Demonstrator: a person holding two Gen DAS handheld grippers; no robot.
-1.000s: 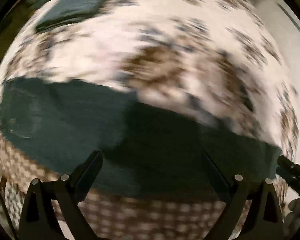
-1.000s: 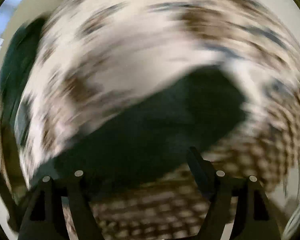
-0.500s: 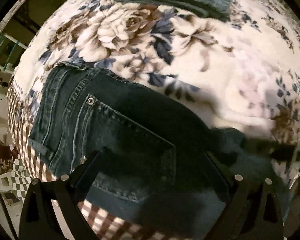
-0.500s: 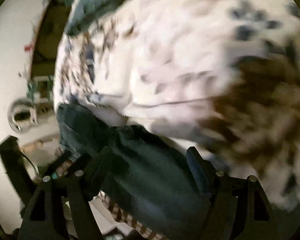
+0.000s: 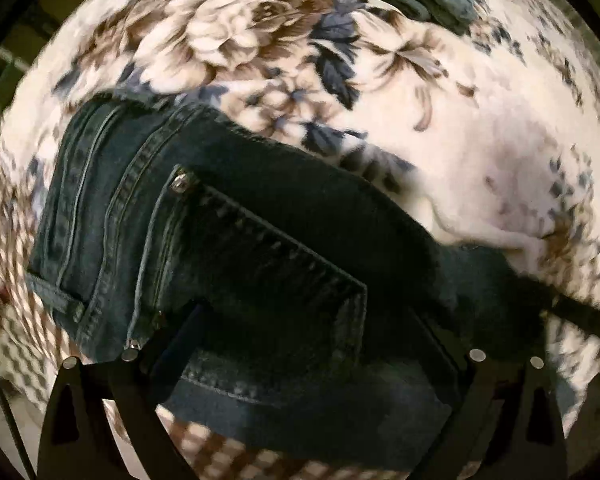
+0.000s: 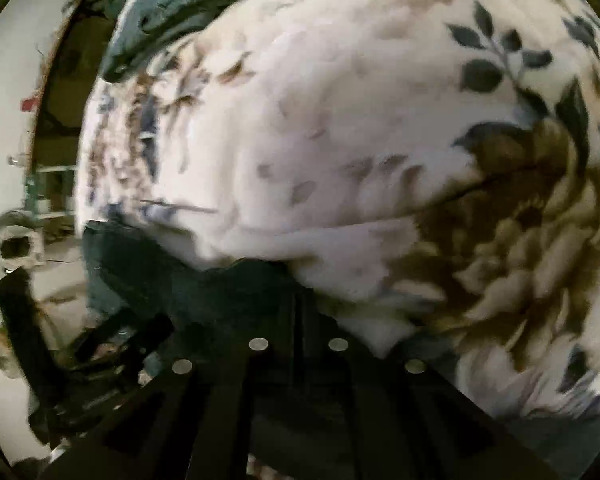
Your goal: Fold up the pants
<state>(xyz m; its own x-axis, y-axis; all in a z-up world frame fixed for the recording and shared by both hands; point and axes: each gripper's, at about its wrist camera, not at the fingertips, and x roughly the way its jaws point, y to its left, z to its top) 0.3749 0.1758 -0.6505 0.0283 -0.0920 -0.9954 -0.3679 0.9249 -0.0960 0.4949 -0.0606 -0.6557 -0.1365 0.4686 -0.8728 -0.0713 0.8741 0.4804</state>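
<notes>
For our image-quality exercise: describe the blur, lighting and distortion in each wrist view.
Left wrist view: fisheye bulge, jeans pocket stitching fairly sharp, floral blanket smeared at edges, dim shadow near the fingers. Right wrist view: softer overall, motion blur at left, blanket brightly lit.
</notes>
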